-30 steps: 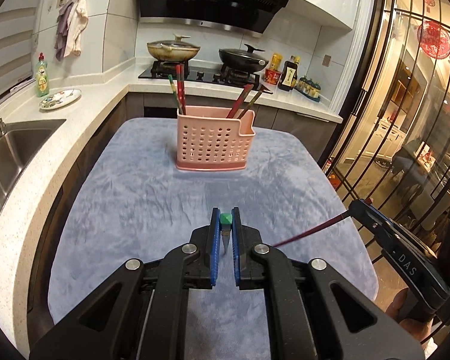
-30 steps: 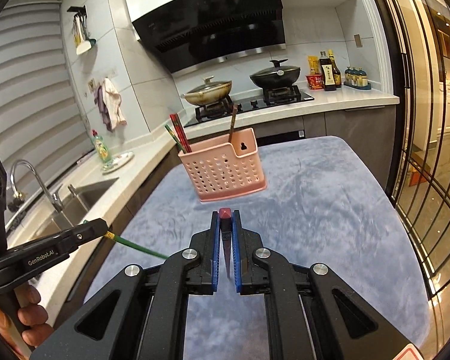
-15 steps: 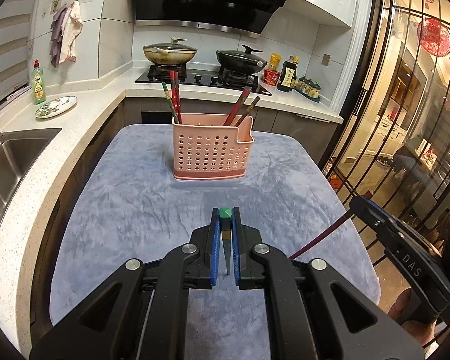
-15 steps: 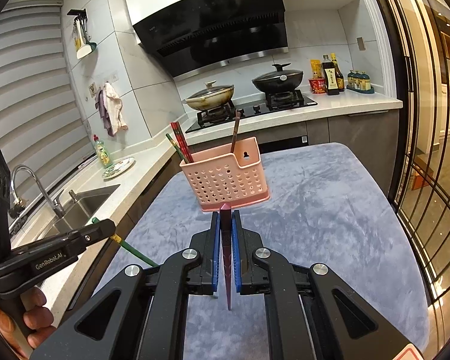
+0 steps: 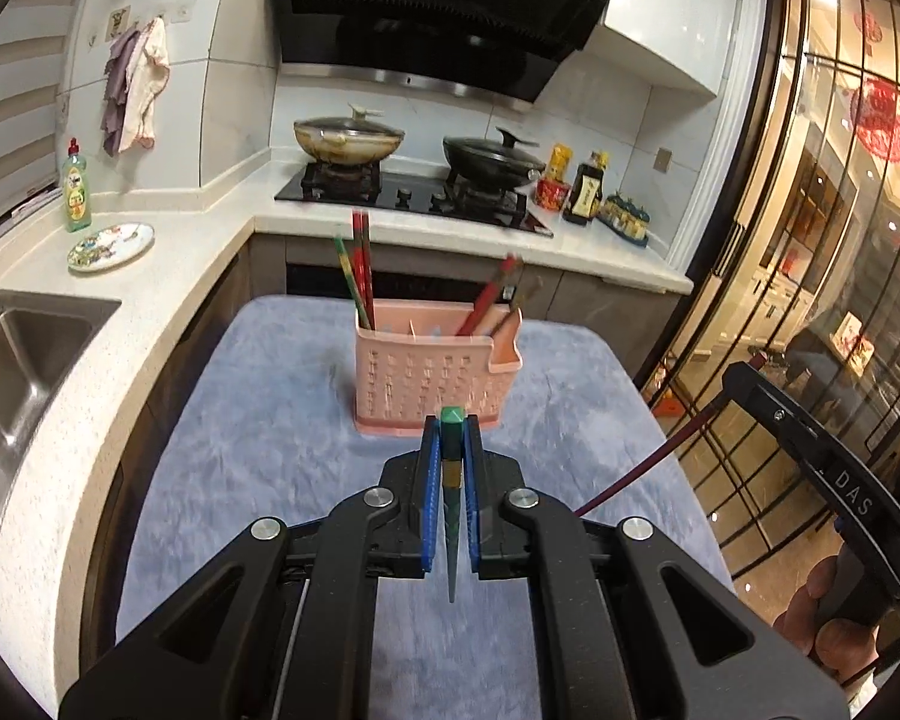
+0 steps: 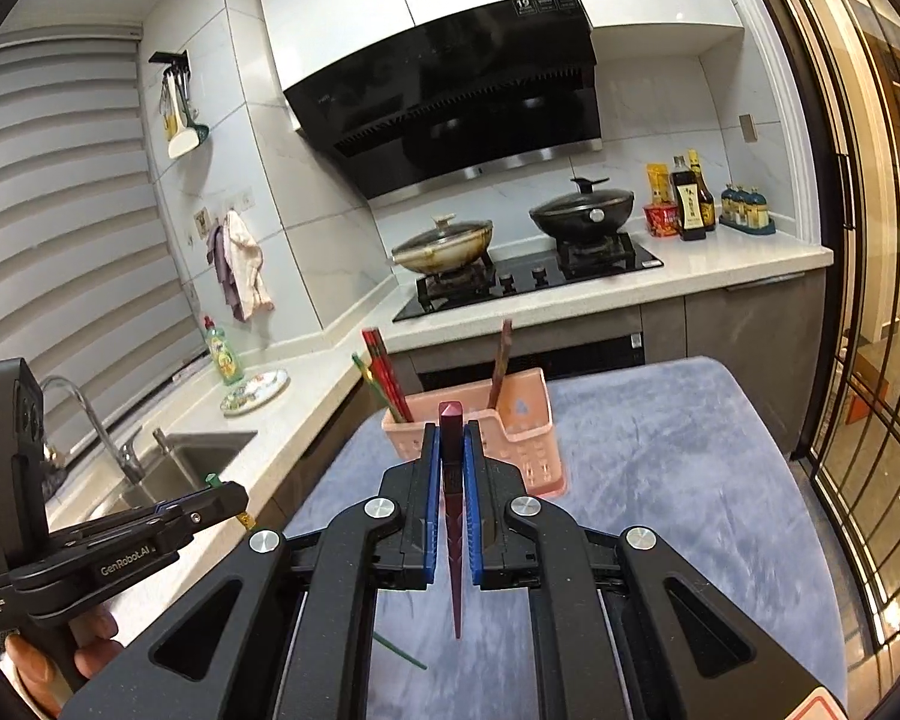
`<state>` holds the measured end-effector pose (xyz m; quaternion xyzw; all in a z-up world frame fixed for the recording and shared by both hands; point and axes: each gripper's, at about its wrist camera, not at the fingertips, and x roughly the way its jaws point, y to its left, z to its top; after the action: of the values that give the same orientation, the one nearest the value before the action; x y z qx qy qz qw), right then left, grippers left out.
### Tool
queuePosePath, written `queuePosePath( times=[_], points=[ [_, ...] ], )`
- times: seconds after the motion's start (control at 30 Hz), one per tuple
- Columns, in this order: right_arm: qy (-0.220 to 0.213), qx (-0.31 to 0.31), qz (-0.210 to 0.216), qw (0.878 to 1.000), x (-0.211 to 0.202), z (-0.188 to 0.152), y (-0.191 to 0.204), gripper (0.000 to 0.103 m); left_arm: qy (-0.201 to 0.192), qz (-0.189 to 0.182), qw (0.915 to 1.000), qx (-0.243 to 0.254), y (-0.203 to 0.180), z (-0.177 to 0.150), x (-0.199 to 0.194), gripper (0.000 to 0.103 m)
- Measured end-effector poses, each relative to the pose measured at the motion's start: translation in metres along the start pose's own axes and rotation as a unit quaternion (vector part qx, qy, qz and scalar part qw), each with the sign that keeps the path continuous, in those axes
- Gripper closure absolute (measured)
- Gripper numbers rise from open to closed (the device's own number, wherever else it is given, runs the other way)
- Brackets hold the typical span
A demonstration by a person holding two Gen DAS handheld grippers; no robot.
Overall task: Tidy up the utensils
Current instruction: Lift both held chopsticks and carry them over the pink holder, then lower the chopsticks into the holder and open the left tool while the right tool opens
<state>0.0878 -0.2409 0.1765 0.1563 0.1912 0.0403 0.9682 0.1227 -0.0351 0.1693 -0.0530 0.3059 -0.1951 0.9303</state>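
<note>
A pink perforated utensil basket (image 5: 432,381) stands on the blue-grey cloth, holding several chopsticks; it also shows in the right wrist view (image 6: 525,438). My left gripper (image 5: 451,429) is shut on a green chopstick (image 5: 452,516), held upright, tip down, just in front of the basket. My right gripper (image 6: 451,438) is shut on a dark red chopstick (image 6: 455,540), also tip down, before the basket. The right gripper shows at the right of the left wrist view (image 5: 810,450), the left gripper at the left of the right wrist view (image 6: 210,498).
The cloth-covered table (image 5: 258,432) sits beside a white counter with a sink (image 5: 24,348), a plate (image 5: 111,246) and a soap bottle (image 5: 77,189). A stove with two pans (image 5: 414,180) is behind. Glass doors (image 5: 822,240) are at the right.
Both grippers have risen and moved closer to the basket. Each held chopstick has swung to hang more upright, tip down.
</note>
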Motion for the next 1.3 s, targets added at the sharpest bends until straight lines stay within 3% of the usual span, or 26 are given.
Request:
queuePosePath(
  times=[0.27, 0.4, 0.6, 0.8, 1.3],
  points=[
    [-0.041, 0.03, 0.021, 0.998, 0.042, 0.069, -0.008, 0.096, -0.099, 0.023, 0.9948, -0.005, 0.006, 0.089, 0.005, 0.096],
    [-0.057, 0.031, 0.017, 0.998, 0.068, 0.098, -0.008, 0.096, -0.128, 0.038, 0.991, -0.01, 0.012, 0.122, 0.02, 0.096],
    [-0.068, 0.033, 0.002, 0.997, 0.105, 0.121, -0.01, 0.096, -0.142, 0.049, 0.9886, -0.014, 0.019, 0.147, 0.053, 0.096],
    [-0.051, 0.04, -0.01, 0.998, 0.144, 0.119, -0.021, 0.096, -0.134, 0.057, 0.9892, -0.02, 0.031, 0.149, 0.087, 0.096],
    [0.042, 0.045, -0.019, 0.998, 0.209, 0.06, -0.037, 0.095, -0.059, 0.058, 0.9958, -0.039, 0.052, 0.109, 0.153, 0.096]
  ],
)
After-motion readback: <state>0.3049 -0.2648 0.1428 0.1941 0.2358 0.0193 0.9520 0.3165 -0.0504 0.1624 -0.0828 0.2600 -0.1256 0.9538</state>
